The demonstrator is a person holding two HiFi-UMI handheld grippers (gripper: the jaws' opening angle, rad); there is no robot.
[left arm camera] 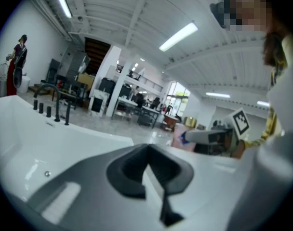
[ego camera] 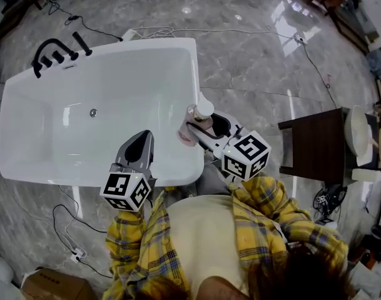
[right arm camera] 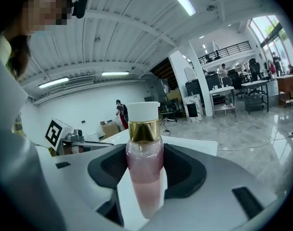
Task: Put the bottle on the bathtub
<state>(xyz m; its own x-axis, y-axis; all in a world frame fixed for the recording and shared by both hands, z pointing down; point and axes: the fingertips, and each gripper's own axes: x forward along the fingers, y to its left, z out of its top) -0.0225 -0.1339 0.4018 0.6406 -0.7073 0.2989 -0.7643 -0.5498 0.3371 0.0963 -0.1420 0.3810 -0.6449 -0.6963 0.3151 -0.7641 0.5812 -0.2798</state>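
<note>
Bottle [right arm camera: 144, 174]: clear, with pink liquid inside, a gold collar and a white cap. In the right gripper view it stands upright between the two dark pads.
Bottle's place: in the head view it is at the right rim of the tub [ego camera: 65, 136], toward the near corner, with the cap pointing away from the person. I cannot tell whether its base touches the rim.
Right tongs [ego camera: 203, 129]: closed on the bottle's body, with one pad pressing each side.
Left tongs [left arm camera: 147, 149]: tips pressed together with nothing between them. In the head view they hang over the tub's near rim, left of the bottle and apart from it.
Tub: white and rectangular with a rounded basin. A small round drain [ego camera: 93, 112] sits in the bottom.
Faucet [ego camera: 55, 52]: black, on the tub's far left corner.
Floor [ego camera: 259, 61]: glossy grey marble. Thin cables [ego camera: 315, 67] run across it beyond the tub and to its right.
Sleeves [ego camera: 268, 208]: yellow plaid, at the bottom of the head view behind both marker cubes.
Hall: both gripper views show a white ribbed ceiling with strip lights, and desks and chairs far off.
</note>
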